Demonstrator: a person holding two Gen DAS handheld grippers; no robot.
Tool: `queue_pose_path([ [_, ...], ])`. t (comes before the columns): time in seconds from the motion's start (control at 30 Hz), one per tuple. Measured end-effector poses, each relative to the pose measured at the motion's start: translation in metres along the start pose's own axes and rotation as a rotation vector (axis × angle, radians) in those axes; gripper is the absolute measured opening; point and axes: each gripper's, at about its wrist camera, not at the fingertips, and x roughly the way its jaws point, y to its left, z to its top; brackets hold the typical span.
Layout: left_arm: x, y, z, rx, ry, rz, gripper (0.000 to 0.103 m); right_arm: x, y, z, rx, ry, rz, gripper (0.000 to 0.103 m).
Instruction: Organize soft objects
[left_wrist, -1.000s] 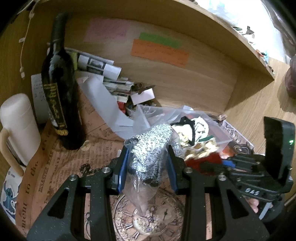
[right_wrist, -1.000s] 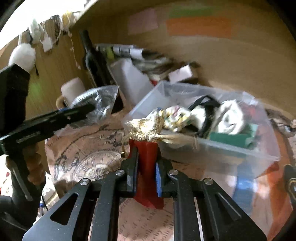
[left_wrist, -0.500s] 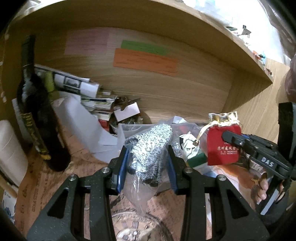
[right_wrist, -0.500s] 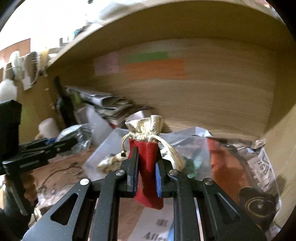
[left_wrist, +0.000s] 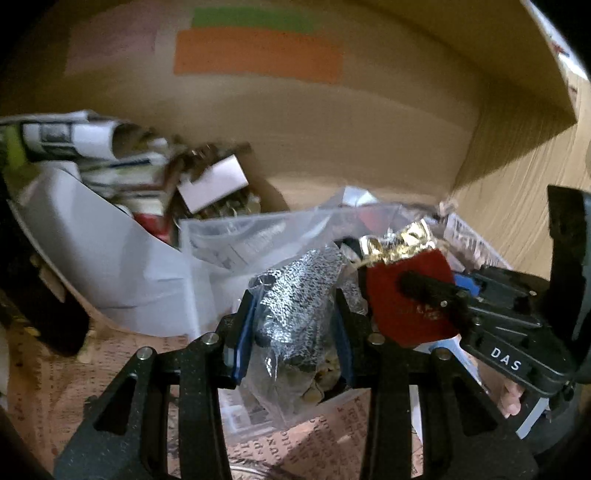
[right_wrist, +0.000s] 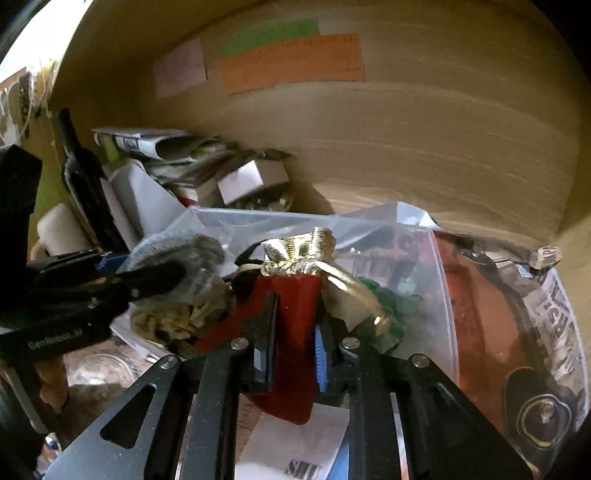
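jaws of the left gripper (left_wrist: 293, 325) pinch a clear plastic bag holding a speckled grey knit item (left_wrist: 295, 295), at lower centre of the left wrist view. jaws of the right gripper (right_wrist: 293, 334) are opening around a red velvet pouch (right_wrist: 291, 314) with a gold gathered neck, which sits between them at centre of the right wrist view; whether the pads press it cannot be told.

both items hang over a clear plastic storage box (right_wrist: 369, 236) at mid-frame, already holding crumpled fabric pieces.

handling, as judged:
- pouch: light, limp, with a napped surface that grips well. take hold across the body below the drawstring; the gold cord (right_wrist: 354, 291) dangles loose and may snag.
- bagged knit: light and compressible, but the film is slick. pinch through the film onto the knit bulk, not the empty tail of the bag.

surroundings: a wooden alcove wall with orange, green and pink paper labels (left_wrist: 258, 55) at top; rolled newspapers (left_wrist: 74, 136) at left.
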Motion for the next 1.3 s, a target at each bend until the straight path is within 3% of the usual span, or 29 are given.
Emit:
queue_pose_path([
  [0.1, 0.010, -0.002, -0.002, 0.012, 0.028, -0.003, 0.038, 0.002, -0.001, -0.001, -0.014, 0.017, -0.029, 0.025],
  [0.23, 0.011, -0.003, -0.005, 0.019, 0.043, -0.007, 0.046, 0.000, -0.004, -0.005, -0.032, 0.036, -0.064, 0.055],
  [0.27, 0.009, -0.004, -0.005, 0.021, 0.041, -0.007, 0.047, -0.003, -0.004, -0.007, -0.034, 0.035, -0.070, 0.059],
  [0.47, -0.016, -0.006, -0.006, 0.028, -0.018, 0.002, 0.056, -0.025, -0.006, -0.011, -0.033, 0.020, -0.075, 0.061],
  [0.7, -0.076, -0.010, -0.001, 0.021, -0.196, 0.033, 0.062, -0.078, 0.003, -0.003, -0.023, -0.112, -0.061, 0.062],
  [0.9, -0.127, -0.017, -0.004, 0.021, -0.326, 0.044, 0.065, -0.125, 0.019, 0.007, -0.018, -0.265, -0.058, 0.070],
  [1.07, -0.157, -0.025, -0.011, 0.034, -0.417, 0.055, 0.084, -0.153, 0.031, 0.008, -0.020, -0.358, -0.059, 0.082],
  [1.2, -0.174, -0.032, -0.017, 0.046, -0.454, 0.061, 0.087, -0.163, 0.038, 0.004, -0.023, -0.392, -0.056, 0.086],
  [1.27, -0.178, -0.034, -0.020, 0.053, -0.461, 0.063, 0.089, -0.166, 0.040, 0.001, -0.019, -0.407, -0.061, 0.097],
  [1.3, -0.180, -0.035, -0.021, 0.055, -0.464, 0.069, 0.095, -0.166, 0.041, 0.000, -0.016, -0.414, -0.066, 0.100],
])
